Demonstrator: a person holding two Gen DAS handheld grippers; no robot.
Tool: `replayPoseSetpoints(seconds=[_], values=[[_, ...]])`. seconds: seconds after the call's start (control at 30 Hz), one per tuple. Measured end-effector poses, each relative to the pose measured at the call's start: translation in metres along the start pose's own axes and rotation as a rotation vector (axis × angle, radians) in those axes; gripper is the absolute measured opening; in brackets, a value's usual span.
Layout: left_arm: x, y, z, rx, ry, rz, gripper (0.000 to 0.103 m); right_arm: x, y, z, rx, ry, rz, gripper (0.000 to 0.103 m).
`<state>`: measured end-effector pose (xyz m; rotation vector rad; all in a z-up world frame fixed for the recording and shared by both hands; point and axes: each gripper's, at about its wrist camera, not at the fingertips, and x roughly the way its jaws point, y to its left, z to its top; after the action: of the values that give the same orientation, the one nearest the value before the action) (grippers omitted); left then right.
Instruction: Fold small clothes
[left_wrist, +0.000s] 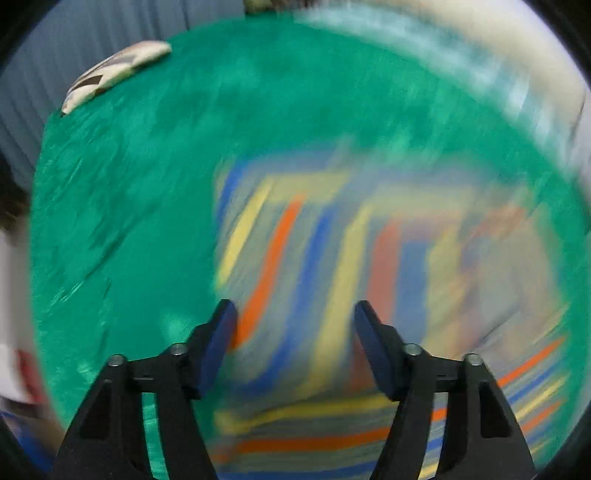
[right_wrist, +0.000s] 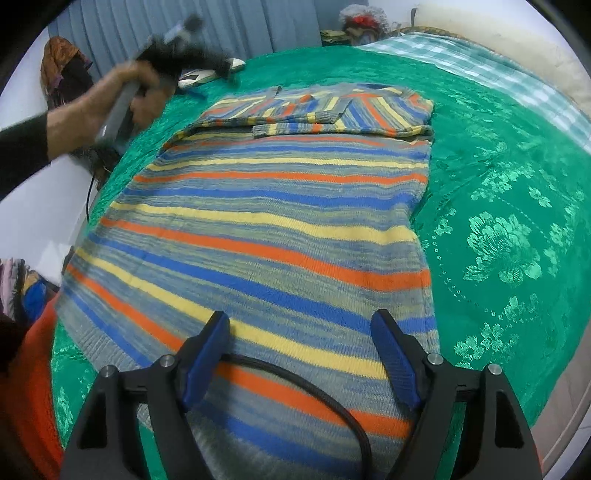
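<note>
Right tool sits nearest the lens, jaws wide, nothing pinched, hanging over the near hem of the striped sweater. A black cable loops across the knit between its fingers. Sweater lies flat on the bed's green bedspread, stripes in blue, orange, yellow and grey; both sleeves are folded in across the chest at the far end. Left hand is at upper left of the right wrist view, blurred, gripping the left tool's handle above the bedspread just off the sweater's far left corner.

Left wrist view is heavily smeared. Left tool has jaws apart, nothing between the pads; sweater stripes show below and beyond it. Whether the fingertips touch the knit I can't tell. A small folded white-and-dark garment lies near the far edge of the bedspread, well apart from the sweater. A checked cloth lies along the far right side.
</note>
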<state>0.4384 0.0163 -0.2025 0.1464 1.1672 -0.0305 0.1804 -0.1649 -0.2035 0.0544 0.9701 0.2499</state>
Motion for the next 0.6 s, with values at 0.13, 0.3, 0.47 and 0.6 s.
replayPoseSetpoints(seconds=[0.13,0.3,0.47,0.6], values=[[-0.004,0.038,-0.033,-0.072,-0.058,0.044,0.083,-0.002,-0.001,-0.002,-0.006,0.005,0.004,0.079],[-0.053,0.039,-0.026,-0.105,-0.158,-0.061,0.077,-0.006,0.000,-0.004,-0.019,0.031,0.004,0.079],[-0.072,-0.041,-0.006,0.068,-0.211,-0.199,0.079,-0.002,0.004,-0.003,-0.034,0.049,-0.009,0.082],[-0.048,-0.103,-0.005,0.127,-0.185,-0.208,0.080,0.002,0.008,-0.004,-0.025,0.045,-0.030,0.085]])
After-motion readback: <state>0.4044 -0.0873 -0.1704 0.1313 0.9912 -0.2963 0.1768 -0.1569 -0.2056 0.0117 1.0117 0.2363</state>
